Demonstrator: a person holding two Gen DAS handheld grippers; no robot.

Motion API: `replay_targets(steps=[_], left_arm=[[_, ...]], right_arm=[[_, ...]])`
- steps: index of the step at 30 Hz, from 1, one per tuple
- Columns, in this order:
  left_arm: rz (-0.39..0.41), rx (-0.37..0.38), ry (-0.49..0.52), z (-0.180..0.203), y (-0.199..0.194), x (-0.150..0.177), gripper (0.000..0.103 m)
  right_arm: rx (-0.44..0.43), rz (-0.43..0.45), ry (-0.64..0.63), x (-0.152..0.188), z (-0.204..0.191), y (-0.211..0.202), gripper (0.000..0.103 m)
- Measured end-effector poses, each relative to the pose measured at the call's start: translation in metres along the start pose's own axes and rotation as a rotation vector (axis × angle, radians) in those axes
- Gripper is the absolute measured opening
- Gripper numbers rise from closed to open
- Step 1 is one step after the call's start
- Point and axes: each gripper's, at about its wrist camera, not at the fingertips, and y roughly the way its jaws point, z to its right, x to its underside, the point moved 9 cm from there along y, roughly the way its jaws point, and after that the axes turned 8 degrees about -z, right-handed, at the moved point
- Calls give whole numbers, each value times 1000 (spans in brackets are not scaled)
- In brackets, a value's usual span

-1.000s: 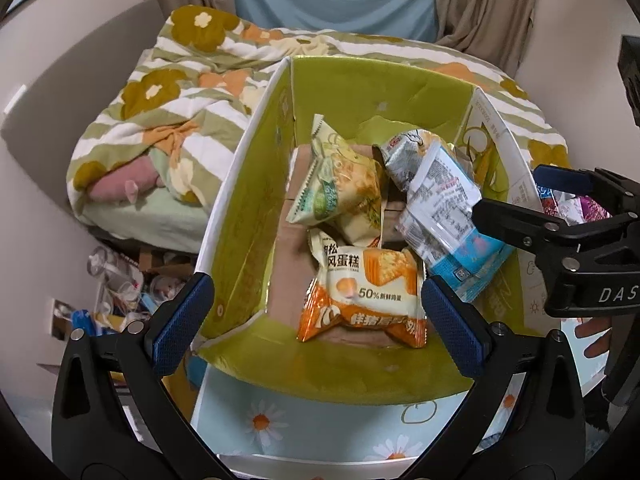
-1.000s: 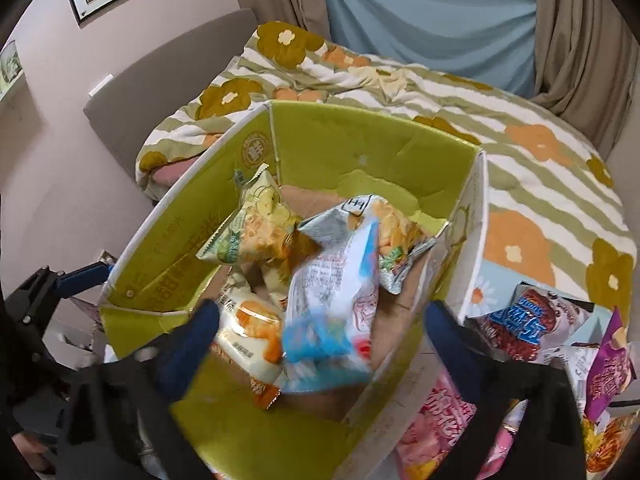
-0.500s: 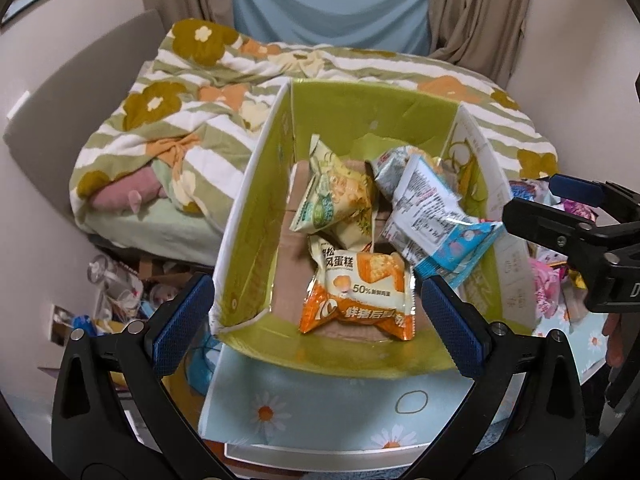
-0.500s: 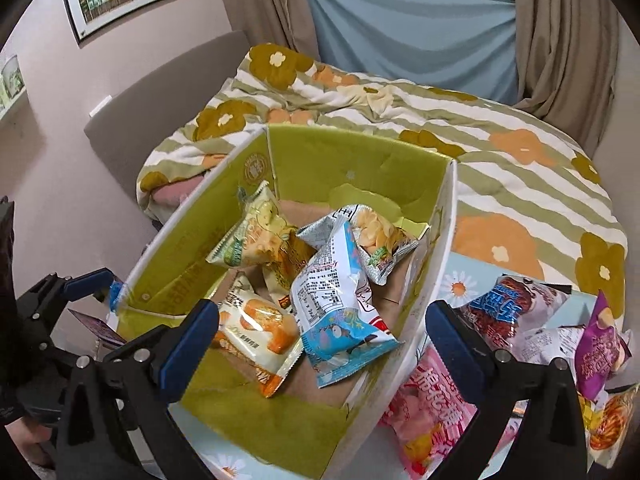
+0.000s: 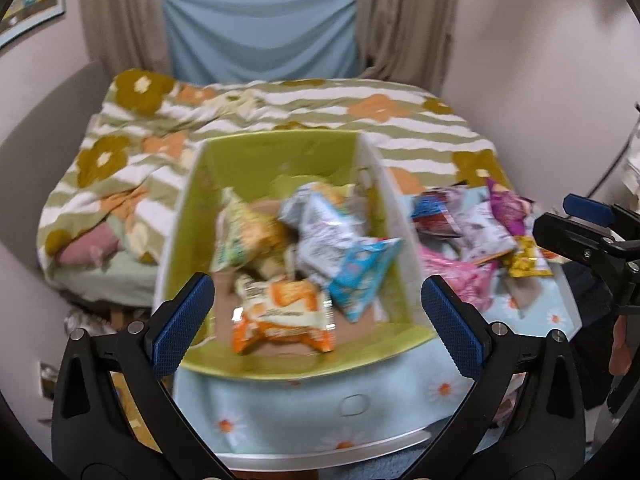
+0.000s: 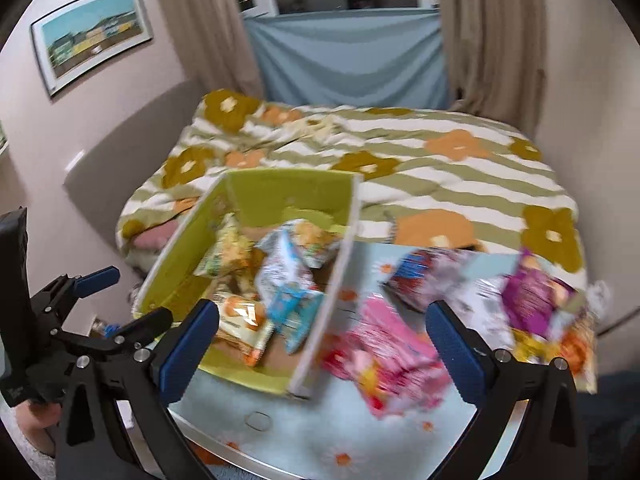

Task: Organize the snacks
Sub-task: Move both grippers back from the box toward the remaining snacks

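Observation:
A green cardboard box (image 5: 276,152) (image 6: 288,188) stands on the light-blue daisy tablecloth. It holds several snack packs: an orange cake pack (image 5: 280,320), a blue-and-white pack (image 5: 360,276) (image 6: 292,304), a green-yellow pack (image 5: 240,236). Loose packs lie right of the box: a pink pack (image 6: 384,352) (image 5: 460,276), a purple pack (image 6: 532,300), a red-blue pack (image 6: 416,276). My left gripper (image 5: 318,320) is open and empty, in front of the box. My right gripper (image 6: 322,352) is open and empty, above the box's right wall and the pink pack.
A bed with a striped flower quilt (image 5: 280,104) lies behind the table. The table's white front edge (image 5: 320,454) is near me. Clutter lies on the floor at the left (image 5: 84,320). Curtains and walls close the room behind.
Both grippers have pulled back and up from the box. The blue-and-white pack now lies in the box, free of the right gripper. More of the loose pile at right shows.

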Motion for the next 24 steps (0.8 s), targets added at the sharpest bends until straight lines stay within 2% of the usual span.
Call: replay_targets(steps=[6,12,18,24], left_arm=[[-13,64,88,64,10,-9,103],[-40,110,108,130,34,-21,103],[-100,136,82,192,74,-29,103],[-165,132,35,245,128,-42,103]], right_arm=[[75,47,109,20,63,-36,103],[147,57,208,42,146,-60,103],[160,23,241,57,212,-60,103],[128,-33,246,71,266,-39,103]])
